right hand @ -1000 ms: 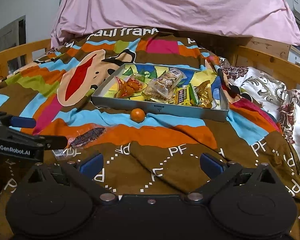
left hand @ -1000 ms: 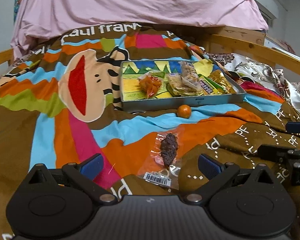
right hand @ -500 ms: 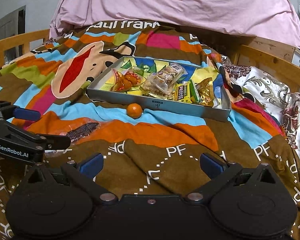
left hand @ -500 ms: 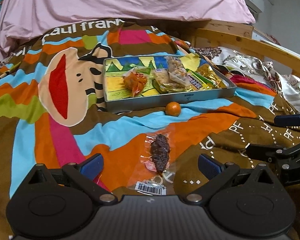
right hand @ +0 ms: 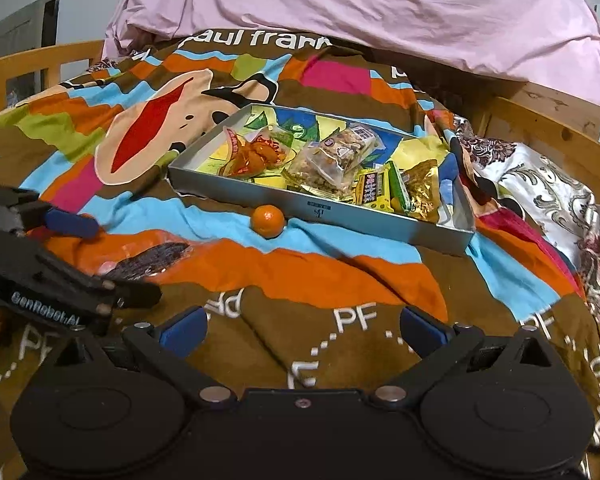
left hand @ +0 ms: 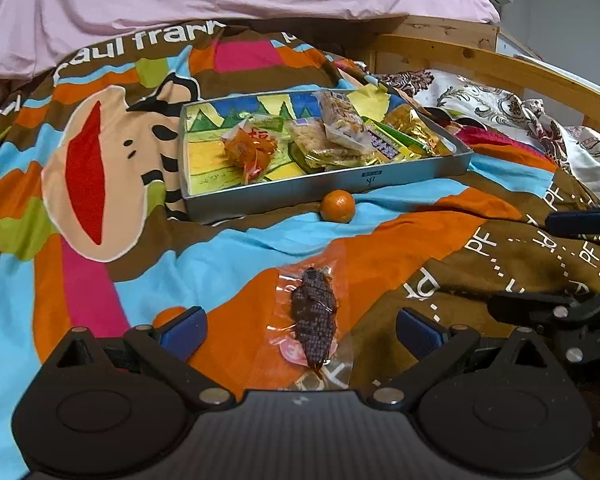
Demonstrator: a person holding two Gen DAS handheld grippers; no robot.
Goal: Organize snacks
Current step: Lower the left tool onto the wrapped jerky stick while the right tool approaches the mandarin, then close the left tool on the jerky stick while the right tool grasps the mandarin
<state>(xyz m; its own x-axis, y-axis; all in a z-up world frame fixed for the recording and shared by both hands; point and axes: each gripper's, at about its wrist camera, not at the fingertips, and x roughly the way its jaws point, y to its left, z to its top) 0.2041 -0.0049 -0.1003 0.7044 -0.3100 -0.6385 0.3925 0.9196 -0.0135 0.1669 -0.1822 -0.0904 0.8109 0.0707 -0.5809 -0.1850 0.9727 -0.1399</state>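
Left gripper (left hand: 300,328) closer to dark snack packet (left hand: 314,320) than before, jaws wide | right gripper (right hand: 302,330) wide, empty | second orange (left hand: 168,316) shows only in left view | tray (right hand: 320,210) filled

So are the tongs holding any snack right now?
No. Both tongs are open and empty. The left tongs sit around the dark packet on the blanket without pinching it. The right tongs are over bare blanket.

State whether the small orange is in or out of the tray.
Out. The orange lies on the blanket beside the tray's front wall.
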